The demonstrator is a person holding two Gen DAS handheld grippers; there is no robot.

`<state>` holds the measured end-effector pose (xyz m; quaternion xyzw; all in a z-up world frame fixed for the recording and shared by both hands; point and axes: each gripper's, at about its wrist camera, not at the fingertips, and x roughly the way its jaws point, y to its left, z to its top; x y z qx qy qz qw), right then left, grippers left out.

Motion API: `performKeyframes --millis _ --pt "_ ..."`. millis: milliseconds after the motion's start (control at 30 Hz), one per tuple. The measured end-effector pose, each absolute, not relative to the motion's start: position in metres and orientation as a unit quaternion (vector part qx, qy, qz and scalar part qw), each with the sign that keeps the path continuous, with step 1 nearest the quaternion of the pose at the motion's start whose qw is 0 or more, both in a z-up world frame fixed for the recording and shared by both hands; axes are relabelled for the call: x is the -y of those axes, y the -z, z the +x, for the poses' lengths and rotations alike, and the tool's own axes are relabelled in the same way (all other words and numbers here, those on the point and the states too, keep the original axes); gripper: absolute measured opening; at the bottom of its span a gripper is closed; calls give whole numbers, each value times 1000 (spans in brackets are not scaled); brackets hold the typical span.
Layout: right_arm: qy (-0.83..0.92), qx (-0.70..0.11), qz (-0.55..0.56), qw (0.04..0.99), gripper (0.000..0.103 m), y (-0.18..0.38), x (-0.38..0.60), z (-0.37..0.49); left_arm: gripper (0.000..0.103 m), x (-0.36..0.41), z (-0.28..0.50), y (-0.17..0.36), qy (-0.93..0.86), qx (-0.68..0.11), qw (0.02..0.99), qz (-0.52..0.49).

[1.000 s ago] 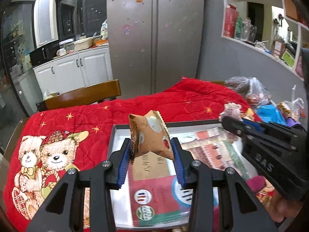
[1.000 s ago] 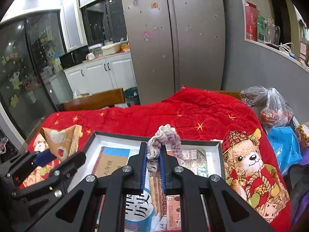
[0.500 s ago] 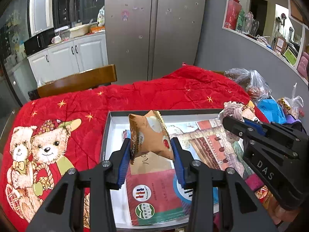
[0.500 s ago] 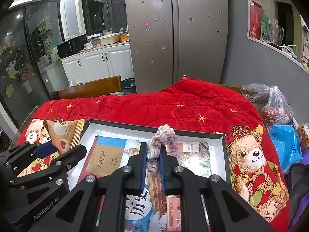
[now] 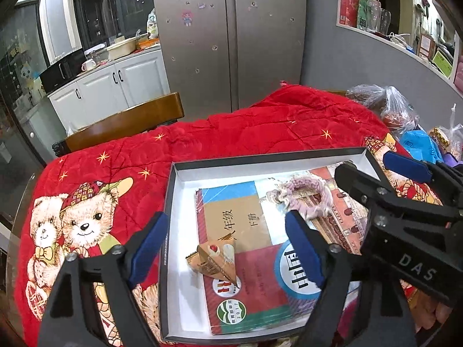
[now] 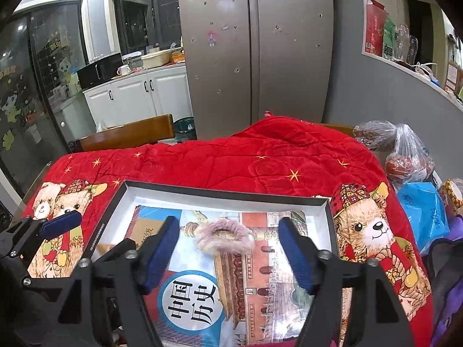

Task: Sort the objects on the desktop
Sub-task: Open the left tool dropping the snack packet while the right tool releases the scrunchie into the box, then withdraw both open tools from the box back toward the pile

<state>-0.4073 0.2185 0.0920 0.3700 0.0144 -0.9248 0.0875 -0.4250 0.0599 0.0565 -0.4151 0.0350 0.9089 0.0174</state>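
A black-rimmed box (image 5: 260, 159) lined in white sits on the red quilt and holds textbooks (image 5: 249, 219). A brown snack packet (image 5: 217, 260) lies loose on the books. My left gripper (image 5: 225, 215) hangs above it, its jaws opening and neither pad touching the packet. A pale pink knitted scrunchie (image 6: 222, 235) rests on the books (image 6: 260, 274) near the far wall of the box (image 6: 225, 192). My right gripper (image 6: 228, 222) is over it with its jaws opening, pads well clear of the scrunchie (image 5: 301, 193). Each gripper shows in the other's view, left gripper (image 6: 92, 231) and right gripper (image 5: 376, 170).
The red bear-print quilt (image 5: 260, 127) covers the table. A wooden chair back (image 5: 124, 121) stands behind the far left edge. Plastic bags (image 6: 405, 156) and a blue bag (image 6: 422, 211) crowd the right side. A steel fridge (image 6: 254, 43) and white cabinets (image 6: 139, 95) lie beyond.
Both grippers have opened. The snack packet has left the left gripper's pads and now lies on the books; the scrunchie has dropped from the right gripper's pads into the box.
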Motion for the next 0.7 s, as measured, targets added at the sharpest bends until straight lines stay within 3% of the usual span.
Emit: performKeyframes --millis 500,700 --pt "925 -32 372 74 76 -91 -216 -407 89 -55 -421 -63 -908 -37 8 -418" --pt "934 -68 348 44 76 -110 -208 -383 89 -48 -377 -97 -921 -57 -6 -386"
